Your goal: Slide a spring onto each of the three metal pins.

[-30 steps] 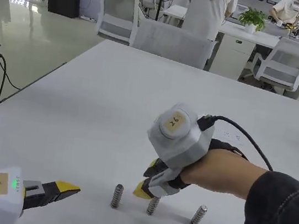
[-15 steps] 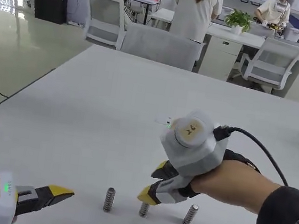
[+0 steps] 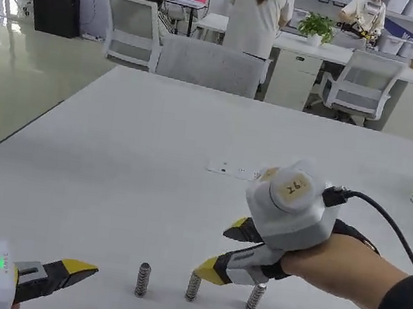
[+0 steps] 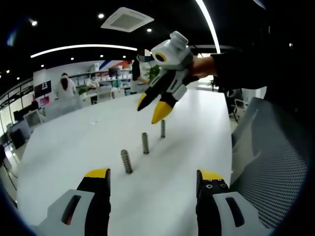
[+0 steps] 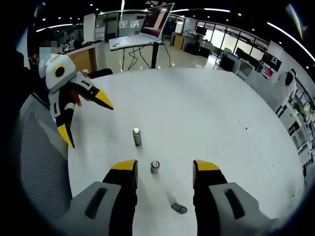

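Observation:
Three springs stand upright on pins in a row near the table's front edge: left spring (image 3: 143, 279), middle spring (image 3: 193, 285), right spring (image 3: 255, 297). My right gripper (image 3: 222, 249) hovers open just above the middle and right springs, holding nothing. In the right gripper view its jaws (image 5: 165, 167) straddle the middle spring (image 5: 155, 166), with another spring (image 5: 137, 136) beyond and one (image 5: 179, 209) nearer. My left gripper (image 3: 75, 268) rests low at the front left, open (image 4: 154, 177) and empty, pointing along the springs (image 4: 126, 161). The right gripper (image 4: 157, 105) hangs over the far spring (image 4: 163, 128).
The white table (image 3: 152, 155) stretches bare behind the springs, with a small paper label (image 3: 227, 169) mid-table. A black cable (image 3: 383, 214) trails from the right gripper. Grey chairs (image 3: 208, 62) line the far edge; people stand at desks beyond.
The head camera has tilted up. My right gripper has drifted slightly right and up relative to the springs, staying open. The left gripper has hardly moved.

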Motion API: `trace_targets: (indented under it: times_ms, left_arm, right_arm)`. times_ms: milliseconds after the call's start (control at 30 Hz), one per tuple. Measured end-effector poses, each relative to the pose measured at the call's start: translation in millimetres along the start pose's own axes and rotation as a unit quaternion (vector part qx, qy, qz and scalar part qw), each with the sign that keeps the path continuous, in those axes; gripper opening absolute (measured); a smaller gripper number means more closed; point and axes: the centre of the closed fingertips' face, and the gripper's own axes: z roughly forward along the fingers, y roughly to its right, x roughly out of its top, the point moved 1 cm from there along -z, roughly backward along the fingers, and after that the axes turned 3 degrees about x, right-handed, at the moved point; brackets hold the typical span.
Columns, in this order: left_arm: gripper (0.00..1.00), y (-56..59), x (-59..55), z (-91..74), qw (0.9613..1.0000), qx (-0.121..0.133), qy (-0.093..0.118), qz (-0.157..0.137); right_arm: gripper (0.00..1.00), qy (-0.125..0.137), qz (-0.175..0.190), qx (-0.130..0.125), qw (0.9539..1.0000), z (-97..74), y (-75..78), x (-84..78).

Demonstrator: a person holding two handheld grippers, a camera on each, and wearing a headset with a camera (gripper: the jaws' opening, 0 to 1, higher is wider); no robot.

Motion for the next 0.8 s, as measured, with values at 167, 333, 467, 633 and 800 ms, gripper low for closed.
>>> trace_targets:
  times_ms: [167,333,467,633,800]
  left_arm:
    - [0.67,0.0,1.0,0.6,1.0000,0.002,0.000,0.000]
    - [0.67,-0.3,2.7,0.8,1.0000,0.004,0.001,0.001]
    - [0.67,-1.2,4.0,0.3,1.0000,0.007,0.002,0.001]
    - [0.67,-2.3,6.0,0.3,0.9999,0.009,0.003,0.003]
    - [0.67,-3.0,7.9,1.5,0.9999,0.010,0.003,0.005]
  right_arm:
    - [0.46,0.011,0.005,-0.009,0.9999,-7.6,1.6,-3.7]
    - [0.50,0.029,0.007,-0.017,0.9994,-16.3,3.2,-4.0]
    - [0.52,0.041,0.009,-0.024,0.9988,-23.1,4.4,-7.0]
    - [0.53,0.049,0.017,-0.035,0.9980,-31.6,9.2,-15.8]
    - [0.56,0.055,0.027,-0.043,0.9972,-39.7,11.5,-26.0]
